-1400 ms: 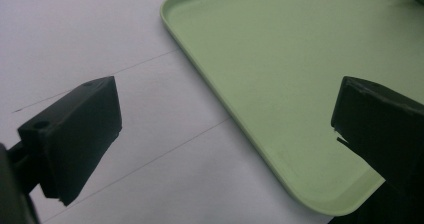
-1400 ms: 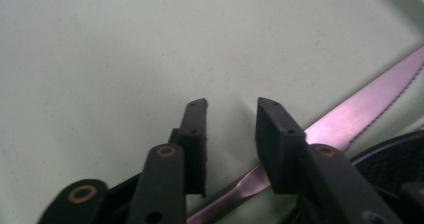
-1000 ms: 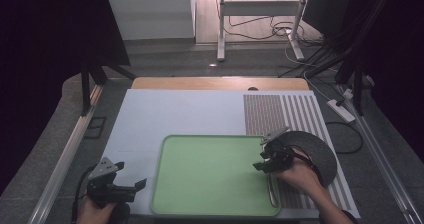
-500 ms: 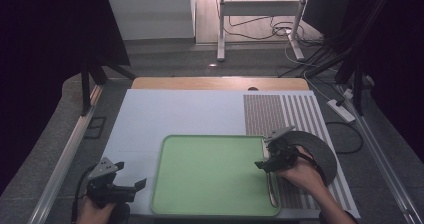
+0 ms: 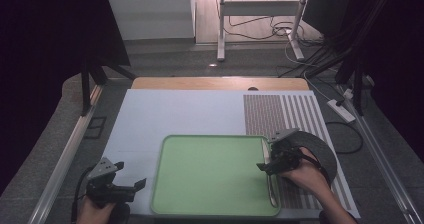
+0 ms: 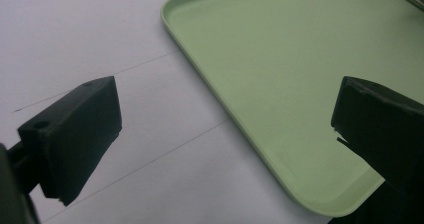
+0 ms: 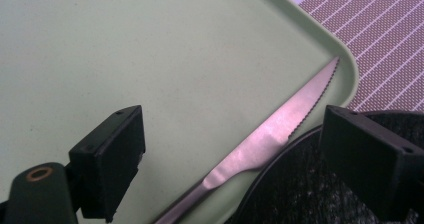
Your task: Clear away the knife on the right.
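At the right edge of the green tray [image 5: 215, 176], the right gripper [image 7: 230, 154] is hovering with its jaws spread wide and holding nothing; they have just been opening, and the knife [image 7: 265, 144] is lying loose between them, touched by neither pad. The knife is resting inside the tray along its right rim, blade reaching toward the far right corner and handle running back toward the person, so its long axis is following that rim rather than crossing the tray. In the high view the knife [image 5: 270, 184] is showing as a thin bright line just below the right gripper [image 5: 272, 161]. Just beside the rim, a dark round mat [image 5: 320, 151] is lying under the right hand, on a striped placemat [image 5: 285, 114]. The left gripper [image 5: 117, 186] is waiting well apart, off the tray's near left corner, its jaws likewise standing open and empty over the pale tabletop [image 6: 100, 39]. The right hand is clearly the nearer one to the knife, so any regrasp would probably fall to it, closing across the blade's width.
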